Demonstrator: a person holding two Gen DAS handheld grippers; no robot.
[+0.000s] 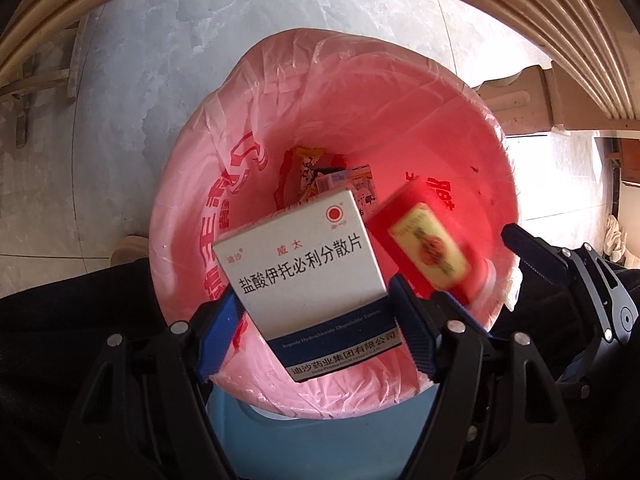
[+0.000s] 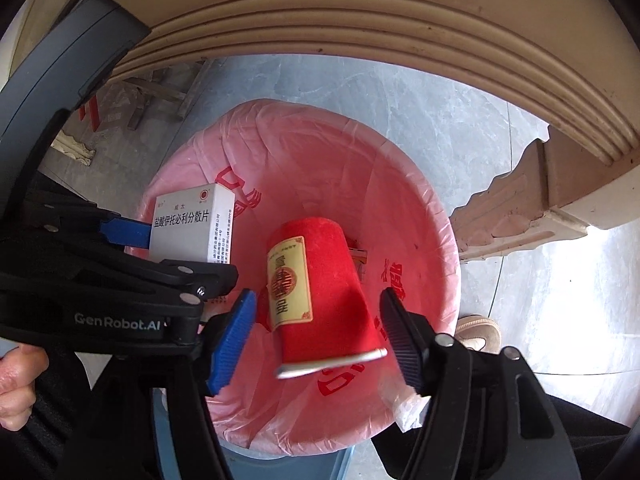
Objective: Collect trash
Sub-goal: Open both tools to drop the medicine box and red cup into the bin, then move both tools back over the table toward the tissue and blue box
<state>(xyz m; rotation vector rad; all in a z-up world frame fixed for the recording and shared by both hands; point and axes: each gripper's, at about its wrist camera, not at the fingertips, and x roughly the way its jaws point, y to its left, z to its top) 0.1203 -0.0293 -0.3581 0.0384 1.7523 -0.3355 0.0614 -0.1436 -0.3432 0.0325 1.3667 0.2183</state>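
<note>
the left gripper [image 1: 314,320] pinches a white medicine box [image 1: 304,264] with blue trim and chinese lettering, its blue pads [image 1: 218,336] pressed against the box's two side edges near the lower end. the box stands tilted over the near rim of the bin, its top end reaching over the opening. in the right wrist view the same box [image 2: 188,226] sits at the left side of the bin, clamped from both sides by the left gripper [image 2: 176,248].

the right gripper [image 2: 316,340] is spread wide, and neither ribbed pad [image 2: 232,344] touches anything. between the two fingers, clear of both, a red paper cup [image 2: 320,292] with a yellow label hangs upside down over the bin's opening, its white rolled rim nearest the camera and its base pointing down into the bin. in the left wrist view the cup [image 1: 424,236] is blurred, just to the right of the box, with the right gripper [image 1: 520,264] beyond it.

below both sits a trash bin [image 2: 432,216] lined with a pink plastic bag [image 1: 360,88] printed in red; the bin's blue wall [image 1: 240,416] shows under the liner. at the bottom lie snack wrappers and small cartons [image 1: 332,178]. the bin stands on a grey marbled floor [image 1: 168,40] beside cream ribbed furniture [image 2: 360,40]. a hand [image 2: 16,384] shows at the lower left.
</note>
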